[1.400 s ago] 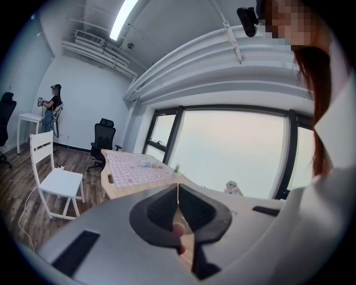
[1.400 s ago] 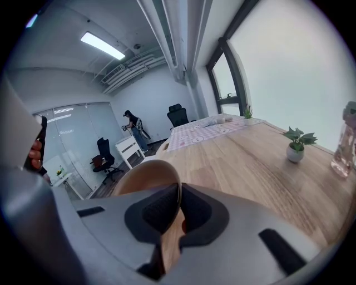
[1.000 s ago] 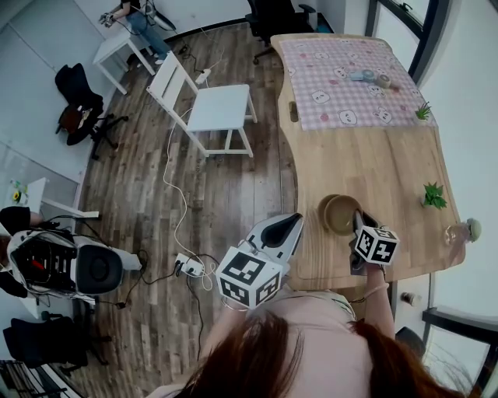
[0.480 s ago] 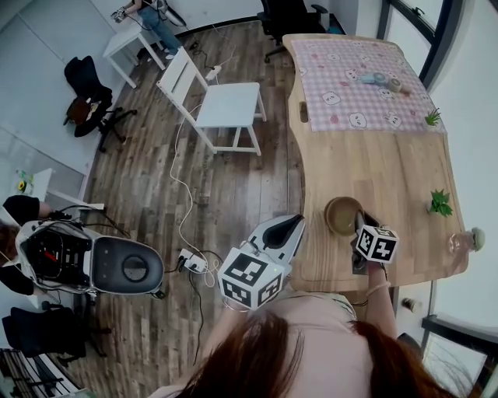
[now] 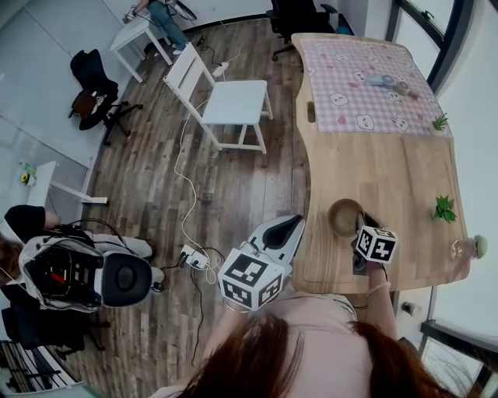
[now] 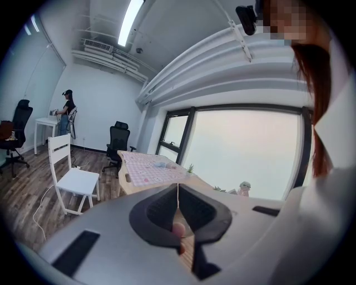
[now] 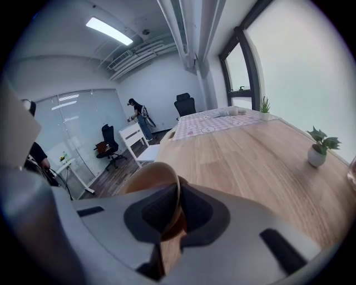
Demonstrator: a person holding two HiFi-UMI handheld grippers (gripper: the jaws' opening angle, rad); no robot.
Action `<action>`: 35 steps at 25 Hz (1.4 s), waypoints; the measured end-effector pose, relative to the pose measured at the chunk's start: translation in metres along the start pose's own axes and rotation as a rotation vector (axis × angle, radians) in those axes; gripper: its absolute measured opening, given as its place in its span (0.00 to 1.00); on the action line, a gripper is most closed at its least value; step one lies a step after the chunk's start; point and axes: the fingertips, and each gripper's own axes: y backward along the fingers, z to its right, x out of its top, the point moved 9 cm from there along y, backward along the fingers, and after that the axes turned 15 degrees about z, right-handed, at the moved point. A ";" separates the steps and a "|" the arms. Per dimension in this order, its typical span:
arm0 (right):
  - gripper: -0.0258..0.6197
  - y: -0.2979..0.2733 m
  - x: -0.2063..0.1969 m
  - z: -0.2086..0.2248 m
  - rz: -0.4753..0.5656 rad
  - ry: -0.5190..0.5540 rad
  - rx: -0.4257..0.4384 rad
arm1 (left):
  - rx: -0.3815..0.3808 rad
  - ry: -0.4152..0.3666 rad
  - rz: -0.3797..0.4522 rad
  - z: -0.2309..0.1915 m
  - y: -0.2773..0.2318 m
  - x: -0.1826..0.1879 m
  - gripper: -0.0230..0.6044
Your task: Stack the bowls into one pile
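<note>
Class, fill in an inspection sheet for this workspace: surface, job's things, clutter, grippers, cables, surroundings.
Surface: wooden table, with a checked cloth over its far end.
Job's things: brown bowl near the table's front edge; whether others sit nested under it is unclear.
Clutter: two potted plants; small items on the cloth.
Grippers: right gripper has its fingers either side of the bowl's rim with no gap showing, and they have just been opening; left gripper is shut, empty and off the table.
Cables: white cable and power strip on the floor.
Surroundings: white chair, black office chair, person at the far wall.
</note>
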 end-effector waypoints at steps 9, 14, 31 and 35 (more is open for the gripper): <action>0.07 -0.004 -0.003 0.000 -0.017 0.021 -0.030 | 0.011 0.001 -0.004 -0.004 0.002 0.000 0.05; 0.08 -0.005 -0.005 0.000 -0.025 0.024 -0.044 | 0.012 0.002 -0.002 -0.006 0.003 0.000 0.05; 0.13 -0.005 -0.007 -0.006 -0.045 0.087 -0.110 | -0.023 0.004 0.003 -0.016 0.007 0.004 0.05; 0.15 -0.002 -0.007 -0.007 -0.048 0.099 -0.140 | -0.039 0.004 0.004 -0.020 0.008 0.005 0.05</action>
